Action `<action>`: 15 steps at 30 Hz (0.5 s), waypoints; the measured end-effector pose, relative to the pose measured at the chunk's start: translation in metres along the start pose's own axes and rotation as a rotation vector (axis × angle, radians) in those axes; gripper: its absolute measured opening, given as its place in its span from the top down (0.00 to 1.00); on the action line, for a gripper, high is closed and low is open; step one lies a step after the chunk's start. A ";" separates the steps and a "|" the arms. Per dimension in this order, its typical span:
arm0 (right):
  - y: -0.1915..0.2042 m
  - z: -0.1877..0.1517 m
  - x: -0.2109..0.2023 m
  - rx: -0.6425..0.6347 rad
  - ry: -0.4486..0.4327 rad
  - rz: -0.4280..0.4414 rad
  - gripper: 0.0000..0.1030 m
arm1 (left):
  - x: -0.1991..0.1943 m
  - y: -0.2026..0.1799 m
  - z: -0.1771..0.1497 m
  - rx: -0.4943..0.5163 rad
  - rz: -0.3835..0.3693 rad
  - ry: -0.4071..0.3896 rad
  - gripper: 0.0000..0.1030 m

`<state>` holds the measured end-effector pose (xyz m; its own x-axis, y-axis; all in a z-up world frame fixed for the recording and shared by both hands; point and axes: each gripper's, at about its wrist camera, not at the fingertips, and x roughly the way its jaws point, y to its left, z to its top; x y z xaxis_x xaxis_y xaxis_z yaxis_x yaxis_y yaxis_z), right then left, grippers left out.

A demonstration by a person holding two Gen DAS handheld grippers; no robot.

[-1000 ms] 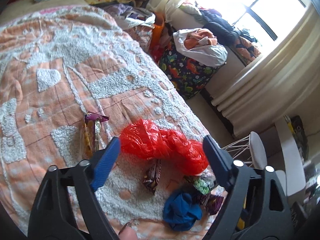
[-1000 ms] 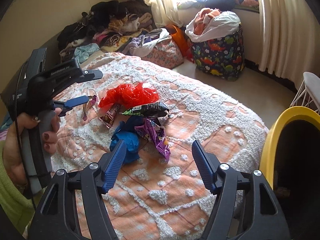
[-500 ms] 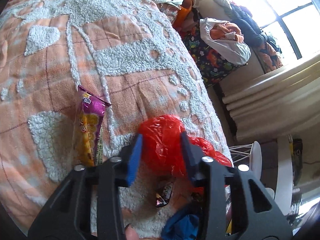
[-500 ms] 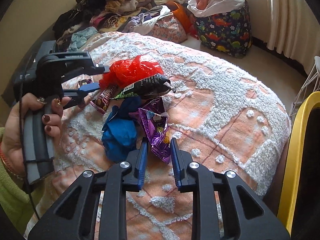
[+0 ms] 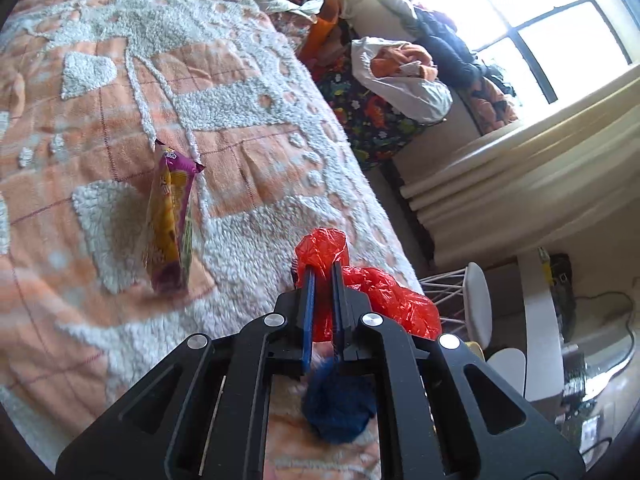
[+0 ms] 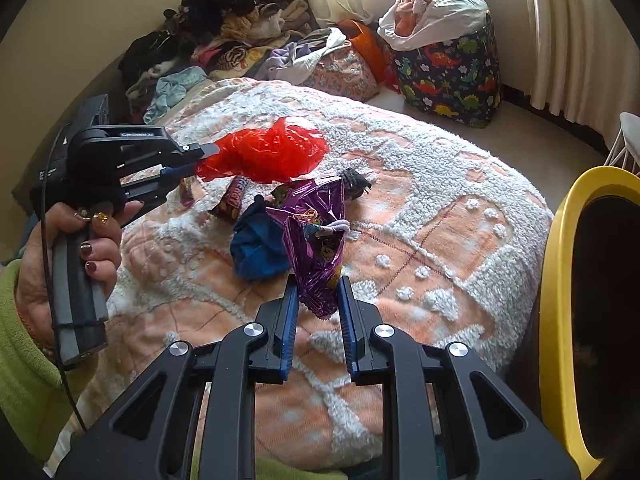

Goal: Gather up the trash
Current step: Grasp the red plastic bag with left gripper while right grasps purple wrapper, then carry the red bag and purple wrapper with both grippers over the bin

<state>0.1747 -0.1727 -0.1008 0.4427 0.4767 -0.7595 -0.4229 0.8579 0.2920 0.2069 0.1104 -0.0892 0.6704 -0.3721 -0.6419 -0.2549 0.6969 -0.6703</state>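
Observation:
My left gripper [image 5: 321,268] is shut on a crumpled red plastic bag [image 5: 380,292] and holds it above the bed; in the right wrist view the left gripper [image 6: 192,158] shows with the red bag [image 6: 268,152] hanging from its tips. My right gripper [image 6: 318,294] is shut on the lower end of a purple foil wrapper [image 6: 320,236], lifted off the bedspread. A crumpled blue wad [image 6: 258,246] lies beside it, also in the left wrist view [image 5: 338,404]. A brown candy wrapper [image 6: 234,200] and a dark wrapper [image 6: 354,182] lie behind. A yellow-purple snack packet [image 5: 170,216] lies apart on the bedspread.
The orange and white tufted bedspread [image 6: 440,208] covers the bed. A yellow-rimmed bin [image 6: 560,280] stands at the bed's right. A dinosaur-print laundry bag [image 6: 452,68] sits by the window curtain [image 6: 568,32]. Piled clothes [image 6: 224,36] lie at the back. A white wire stool [image 5: 476,308] stands beyond the bed.
Both grippers have closed: the left on the red bag, the right on the purple wrapper. Both items now hang lifted off the bedspread.

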 end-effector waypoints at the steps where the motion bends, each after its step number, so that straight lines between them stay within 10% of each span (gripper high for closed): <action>1: 0.000 -0.001 -0.003 -0.001 -0.004 0.002 0.82 | -0.004 -0.002 -0.001 0.013 -0.004 -0.004 0.97; 15: -0.016 -0.011 -0.042 0.044 -0.081 0.011 0.82 | -0.038 -0.054 -0.015 0.163 -0.025 -0.061 0.97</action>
<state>0.1539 -0.2088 -0.0796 0.5013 0.4988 -0.7071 -0.3940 0.8591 0.3267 0.1841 0.0778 -0.0345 0.7177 -0.3559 -0.5985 -0.1243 0.7802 -0.6130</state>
